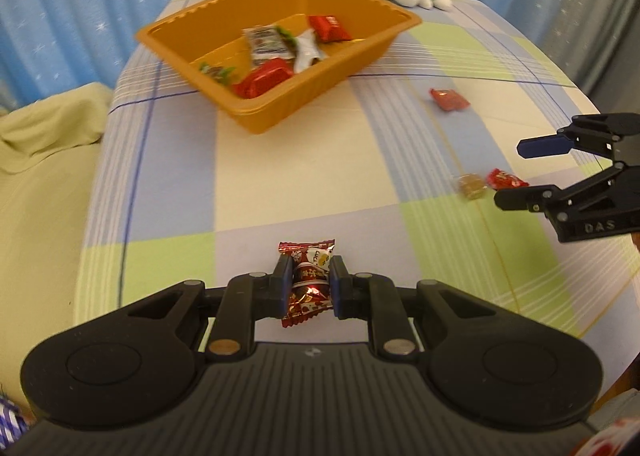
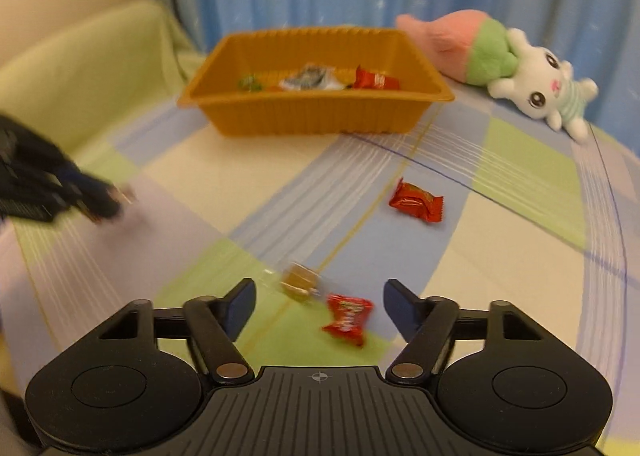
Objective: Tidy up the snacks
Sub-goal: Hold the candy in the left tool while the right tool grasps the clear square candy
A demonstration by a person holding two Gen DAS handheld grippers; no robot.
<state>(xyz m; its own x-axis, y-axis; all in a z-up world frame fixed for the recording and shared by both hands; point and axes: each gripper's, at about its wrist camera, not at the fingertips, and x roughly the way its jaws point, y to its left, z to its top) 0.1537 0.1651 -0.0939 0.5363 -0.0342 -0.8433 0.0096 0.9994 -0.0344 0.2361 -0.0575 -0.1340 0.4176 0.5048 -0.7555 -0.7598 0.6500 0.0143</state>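
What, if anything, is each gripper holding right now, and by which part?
The left gripper pinches a red wrapped candy across its middle. The right gripper holds nothing: its jaws stand open above a red candy on the tablecloth.

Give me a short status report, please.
Left gripper shut on wrapped candy. Right gripper open over red candy. Orange tray ahead, path clear.

Tray (image 1: 256,112): ribbed orange plastic, semi-gloss. Candy wrapper (image 1: 308,284) in left gripper (image 1: 308,288): shiny crinkled foil; fingers (image 1: 282,284) matt black plastic with blue pads. Table (image 1: 280,184) cover: woven plaid cloth, matt; toy (image 2: 520,68) fuzzy plush.
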